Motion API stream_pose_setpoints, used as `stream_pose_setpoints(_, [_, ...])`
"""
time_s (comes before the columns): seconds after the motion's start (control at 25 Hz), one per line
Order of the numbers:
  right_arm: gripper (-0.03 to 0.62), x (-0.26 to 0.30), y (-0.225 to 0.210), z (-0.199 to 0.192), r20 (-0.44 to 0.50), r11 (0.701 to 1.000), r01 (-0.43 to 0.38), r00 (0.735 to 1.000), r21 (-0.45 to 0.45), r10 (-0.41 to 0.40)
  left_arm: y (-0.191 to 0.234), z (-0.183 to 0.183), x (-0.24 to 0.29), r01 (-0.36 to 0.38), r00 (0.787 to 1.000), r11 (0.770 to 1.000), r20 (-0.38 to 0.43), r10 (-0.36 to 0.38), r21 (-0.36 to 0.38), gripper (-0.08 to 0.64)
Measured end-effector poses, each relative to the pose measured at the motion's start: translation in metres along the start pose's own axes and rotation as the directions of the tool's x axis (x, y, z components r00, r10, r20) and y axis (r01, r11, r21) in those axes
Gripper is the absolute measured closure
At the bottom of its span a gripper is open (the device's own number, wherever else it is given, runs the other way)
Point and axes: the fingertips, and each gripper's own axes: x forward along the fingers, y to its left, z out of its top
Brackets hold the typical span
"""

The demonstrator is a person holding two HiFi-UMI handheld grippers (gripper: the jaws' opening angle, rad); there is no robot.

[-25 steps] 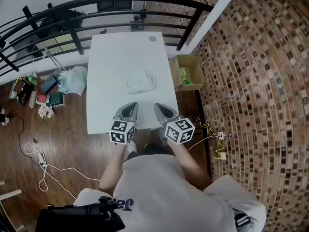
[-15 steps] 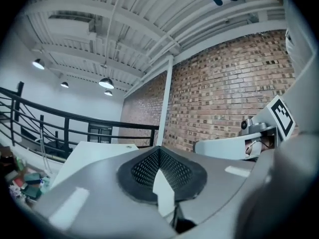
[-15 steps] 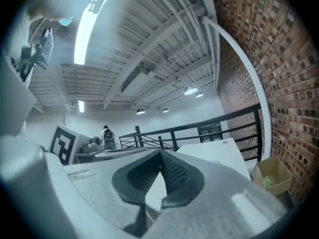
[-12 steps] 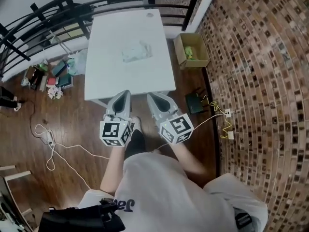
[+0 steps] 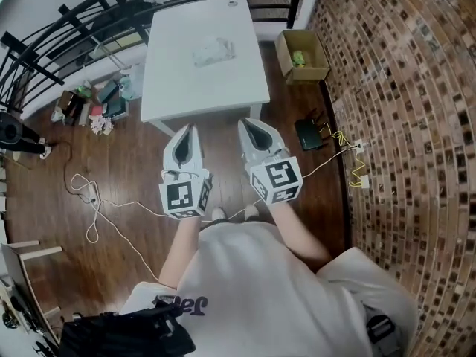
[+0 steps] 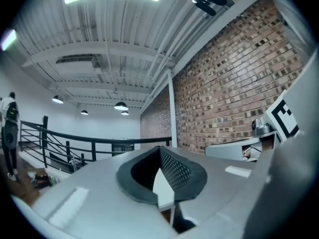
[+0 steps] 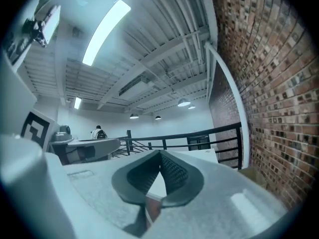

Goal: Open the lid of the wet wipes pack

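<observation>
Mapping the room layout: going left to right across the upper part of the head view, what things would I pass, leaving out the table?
pile of clutter → wet wipes pack → cardboard box → brick wall

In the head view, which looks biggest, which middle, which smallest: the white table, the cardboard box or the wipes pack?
1. white table, by far the biggest
2. cardboard box
3. wet wipes pack, the smallest

Two tongs (image 5: 191,130) (image 5: 250,126), one table (image 5: 172,88), one wipes pack (image 5: 213,53)
</observation>
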Motion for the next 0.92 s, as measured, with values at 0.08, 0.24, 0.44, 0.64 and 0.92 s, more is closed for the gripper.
stream_pose_setpoints(0.08, [0.603, -0.006, 0.005, 0.011, 0.015, 1.000, 0.012, 1.000, -0.007, -0.012, 0.000, 0.015, -0.009, -0.024, 0.999, 1.000, 0.040, 0.023, 0.007, 0.545])
stream_pose_setpoints(0.24, [0.603, -0.011, 0.019, 0.029, 0.046, 0.998, 0.026, 0.999, -0.049, -0.024, 0.007, 0.030, -0.029, -0.020, 0.996, 1.000, 0.082, 0.019, 0.022, 0.545])
stream_pose_setpoints(0.44, [0.601, -0.011, 0.033, 0.037, 0.058, 0.995, 0.045, 0.998, -0.085, -0.040, 0.034, 0.021, -0.046, -0.032, 0.997, 0.999, 0.071, 0.032, -0.009, 0.545])
stream_pose_setpoints(0.64, [0.601, -0.009, 0.052, 0.025, 0.034, 0.996, 0.037, 0.999, -0.085, -0.034, 0.045, 0.005, -0.053, 0.019, 1.000, 0.997, 0.025, -0.017, -0.069, 0.545])
stream_pose_setpoints(0.92, [0.601, 0.001, 0.079, 0.036, 0.059, 0.993, 0.006, 0.998, -0.120, 0.001, 0.055, 0.016, -0.056, 0.051, 0.997, 0.998, 0.056, -0.049, -0.043, 0.545])
